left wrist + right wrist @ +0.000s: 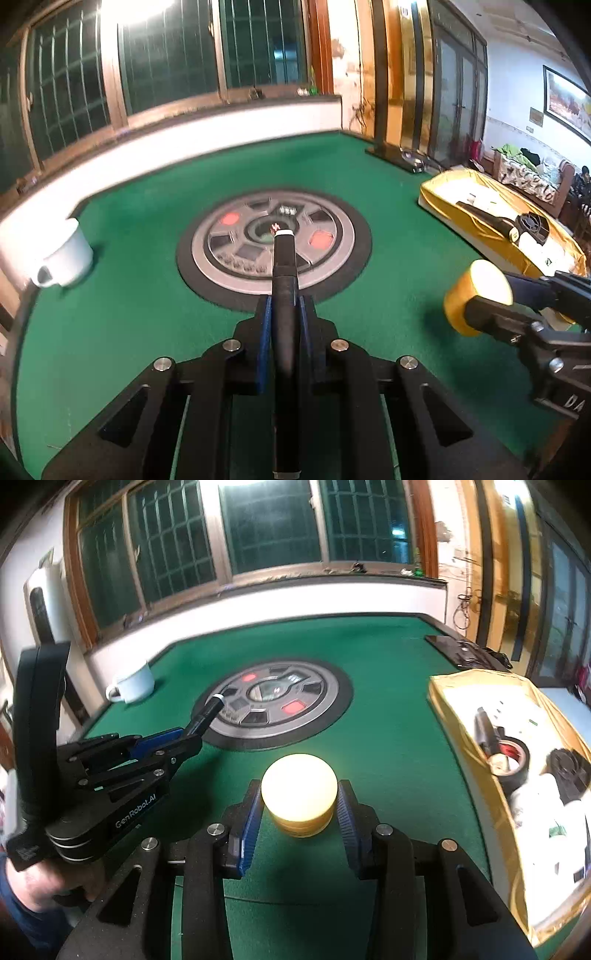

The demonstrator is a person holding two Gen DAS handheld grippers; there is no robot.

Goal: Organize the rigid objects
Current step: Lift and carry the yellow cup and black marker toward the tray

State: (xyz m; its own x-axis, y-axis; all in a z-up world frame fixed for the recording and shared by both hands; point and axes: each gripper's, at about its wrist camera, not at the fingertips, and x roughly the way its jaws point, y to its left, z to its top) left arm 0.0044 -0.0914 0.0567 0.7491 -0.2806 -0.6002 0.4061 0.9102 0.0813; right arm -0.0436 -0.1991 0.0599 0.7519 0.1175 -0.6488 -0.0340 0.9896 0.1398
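Observation:
My left gripper [284, 308] is shut on a black pen with a white tip [283, 258], which points forward over the round grey panel [332, 236] in the middle of the green table. In the right wrist view the left gripper [184, 736] and the pen [207, 714] hover at the left. My right gripper [299, 806] is shut on a yellow round container [299, 784], its blue pads pressing both sides above the felt. The left wrist view shows this container [476, 291] at the right edge. A hand grips the left handle.
A box lined with yellow cloth [461, 686] stands at the right, holding a tape roll [511, 757], a dark pen [487, 731] and other items. A white mug [133, 685] sits at the far left by the wall. A flat black item [461, 650] lies at the back right.

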